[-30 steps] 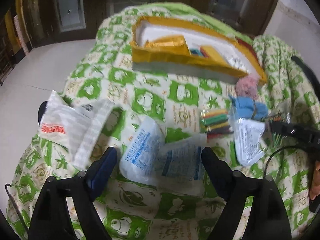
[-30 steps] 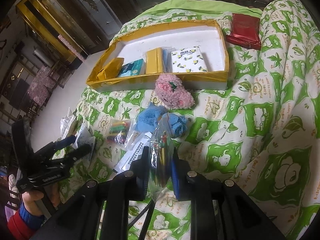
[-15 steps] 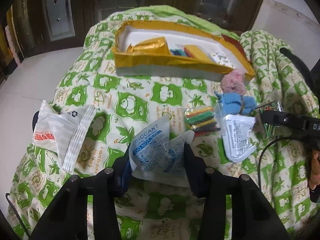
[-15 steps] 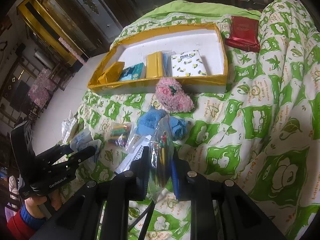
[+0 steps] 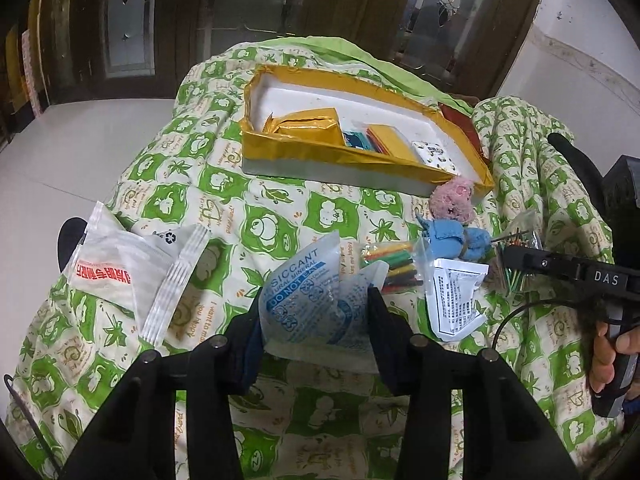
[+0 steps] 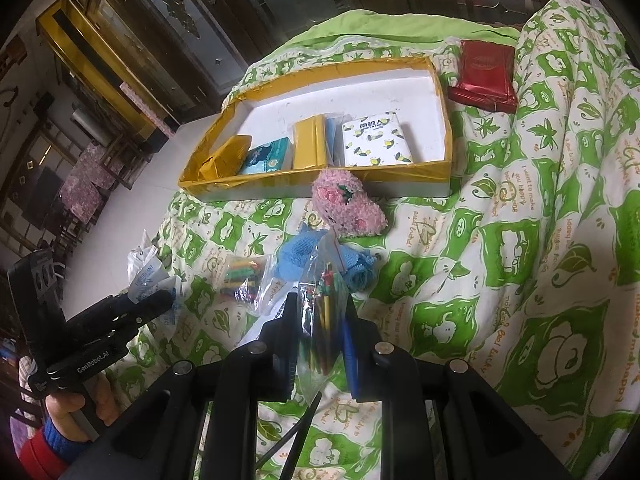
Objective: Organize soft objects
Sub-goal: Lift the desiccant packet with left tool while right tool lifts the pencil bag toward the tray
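Note:
My left gripper is shut on a clear desiccant packet with blue print, lifted off the green-and-white quilt. My right gripper is shut on a clear bag of coloured sticks, held above the quilt. A gold-edged box lies at the back with several packets inside; it also shows in the left wrist view. A pink fluffy toy and a blue knitted piece lie in front of the box.
A white packet with red print lies at the left. A bag of coloured sticks and a white printed packet lie mid-quilt. A red packet lies beside the box. Floor lies left of the bed.
My left gripper closed on the desiccant packet and lifted it off the quilt. My right gripper kept its hold on the bag of sticks and hardly moved.

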`<state>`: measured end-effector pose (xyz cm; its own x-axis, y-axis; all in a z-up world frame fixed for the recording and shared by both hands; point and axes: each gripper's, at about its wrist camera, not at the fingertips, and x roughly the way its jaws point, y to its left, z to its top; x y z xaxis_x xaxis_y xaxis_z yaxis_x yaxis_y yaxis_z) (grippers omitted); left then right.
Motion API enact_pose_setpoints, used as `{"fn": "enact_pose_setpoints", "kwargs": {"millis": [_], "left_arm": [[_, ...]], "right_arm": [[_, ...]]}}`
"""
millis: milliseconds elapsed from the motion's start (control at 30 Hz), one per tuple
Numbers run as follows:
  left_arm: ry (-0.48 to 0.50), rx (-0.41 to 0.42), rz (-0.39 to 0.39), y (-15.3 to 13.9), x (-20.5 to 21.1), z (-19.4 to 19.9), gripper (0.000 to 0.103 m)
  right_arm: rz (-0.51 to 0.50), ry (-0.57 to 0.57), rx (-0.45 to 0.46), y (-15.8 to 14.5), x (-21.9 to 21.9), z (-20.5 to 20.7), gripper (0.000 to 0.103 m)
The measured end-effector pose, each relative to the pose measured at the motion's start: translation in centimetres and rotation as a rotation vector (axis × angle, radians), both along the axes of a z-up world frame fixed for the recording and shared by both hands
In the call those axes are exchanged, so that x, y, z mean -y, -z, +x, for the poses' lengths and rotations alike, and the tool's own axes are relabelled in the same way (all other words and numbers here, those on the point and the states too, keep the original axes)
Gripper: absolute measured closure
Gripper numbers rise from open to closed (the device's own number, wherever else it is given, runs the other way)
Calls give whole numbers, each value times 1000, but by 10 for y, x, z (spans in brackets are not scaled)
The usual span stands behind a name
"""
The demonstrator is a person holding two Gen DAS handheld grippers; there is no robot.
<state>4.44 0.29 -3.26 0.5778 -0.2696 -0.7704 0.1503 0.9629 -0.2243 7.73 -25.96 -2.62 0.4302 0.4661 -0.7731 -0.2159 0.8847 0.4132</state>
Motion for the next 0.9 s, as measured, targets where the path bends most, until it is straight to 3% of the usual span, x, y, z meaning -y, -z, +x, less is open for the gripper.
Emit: {"fn": "enact_pose_setpoints", "kwargs": {"millis": [367, 900], "left_arm": [[1, -1, 0, 0, 0, 0, 58], [0, 0, 0, 1, 0, -1, 58]], "right_arm": [[50, 18, 80, -16, 8, -6, 83], [52, 23, 82, -17, 9, -6, 83]]}}
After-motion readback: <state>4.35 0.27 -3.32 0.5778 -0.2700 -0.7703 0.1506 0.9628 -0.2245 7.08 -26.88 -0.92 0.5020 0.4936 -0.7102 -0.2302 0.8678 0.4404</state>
